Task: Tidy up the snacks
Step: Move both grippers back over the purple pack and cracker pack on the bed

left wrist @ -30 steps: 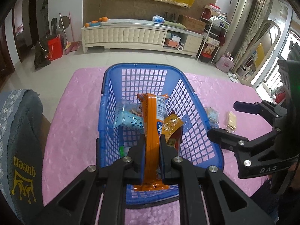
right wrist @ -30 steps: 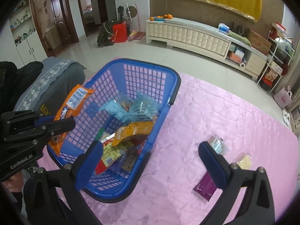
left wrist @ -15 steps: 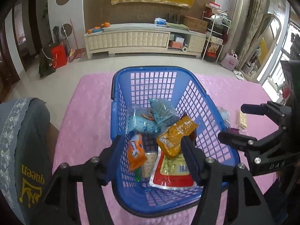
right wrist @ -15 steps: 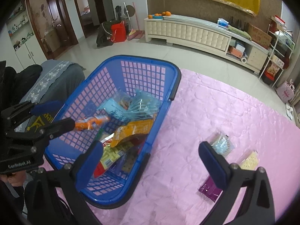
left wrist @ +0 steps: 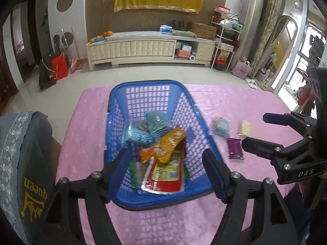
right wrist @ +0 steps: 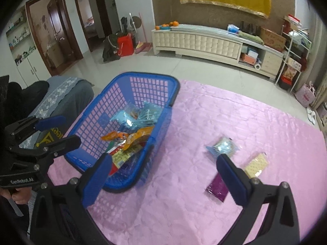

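A blue plastic basket (left wrist: 150,85) (right wrist: 130,77) stands on the pink cloth and holds several snack packets, with an orange packet (left wrist: 163,145) (right wrist: 130,137) on top. My left gripper (left wrist: 165,173) is open and empty over the basket's near rim; it also shows in the right wrist view (right wrist: 55,129). My right gripper (right wrist: 167,177) is open and empty above the cloth to the basket's right; it also shows in the left wrist view (left wrist: 259,131). On the cloth lie a light blue packet (right wrist: 222,147) (left wrist: 221,127), a cream packet (right wrist: 256,164) (left wrist: 245,127) and a purple packet (right wrist: 217,187) (left wrist: 235,149).
A grey cushion with "queen" lettering (left wrist: 24,159) sits at the table's left edge. The pink cloth (right wrist: 235,118) stretches to the right of the basket. A cream sideboard (left wrist: 151,49) stands far off across the floor.
My left gripper opened and let go of the orange packet, which dropped into the basket among the others. The left gripper has drawn back and up. The right gripper stayed open.
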{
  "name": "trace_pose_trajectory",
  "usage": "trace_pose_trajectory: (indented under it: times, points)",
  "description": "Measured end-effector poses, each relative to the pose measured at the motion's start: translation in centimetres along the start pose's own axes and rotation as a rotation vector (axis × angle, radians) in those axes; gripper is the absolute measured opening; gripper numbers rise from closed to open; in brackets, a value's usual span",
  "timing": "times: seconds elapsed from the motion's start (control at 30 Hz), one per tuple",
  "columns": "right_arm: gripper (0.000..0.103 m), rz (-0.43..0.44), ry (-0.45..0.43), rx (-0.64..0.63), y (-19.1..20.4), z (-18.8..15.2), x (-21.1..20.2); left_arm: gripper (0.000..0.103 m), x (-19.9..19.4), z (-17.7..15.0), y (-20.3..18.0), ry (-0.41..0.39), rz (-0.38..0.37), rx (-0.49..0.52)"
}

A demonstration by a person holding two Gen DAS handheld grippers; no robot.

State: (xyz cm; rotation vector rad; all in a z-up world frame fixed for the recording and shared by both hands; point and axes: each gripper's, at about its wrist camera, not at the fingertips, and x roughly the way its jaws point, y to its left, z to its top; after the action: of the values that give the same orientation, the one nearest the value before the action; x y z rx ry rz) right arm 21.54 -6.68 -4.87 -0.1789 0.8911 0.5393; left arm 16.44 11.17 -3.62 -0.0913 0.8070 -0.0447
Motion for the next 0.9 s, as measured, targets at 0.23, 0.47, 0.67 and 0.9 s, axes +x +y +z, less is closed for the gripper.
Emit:
trace_pose_trajectory:
  times: [0.23, 0.47, 0.67, 0.9]
  points:
    - [0.103, -0.025, -0.029, 0.046, -2.4, -1.6, -3.1, 0.073, -0.6, 0.3, -3.9, -0.002, -0.037, 0.044]
    - [0.103, -0.042, -0.045, 0.106, -6.0, -3.1, -5.0, 0.079, -0.2, 0.8, -8.3, -0.002, -0.082, 0.092]
    - [0.103, -0.04, -0.05, 0.138, -8.9, -4.0, -5.6, 0.079, 1.5, 1.1, -11.3, 0.035, -0.105, 0.107]
    - [0.103, -0.027, -0.038, 0.164, -12.5, -5.1, -4.6, 0.079, 4.4, 1.8, -13.9, 0.08, -0.086, 0.114]
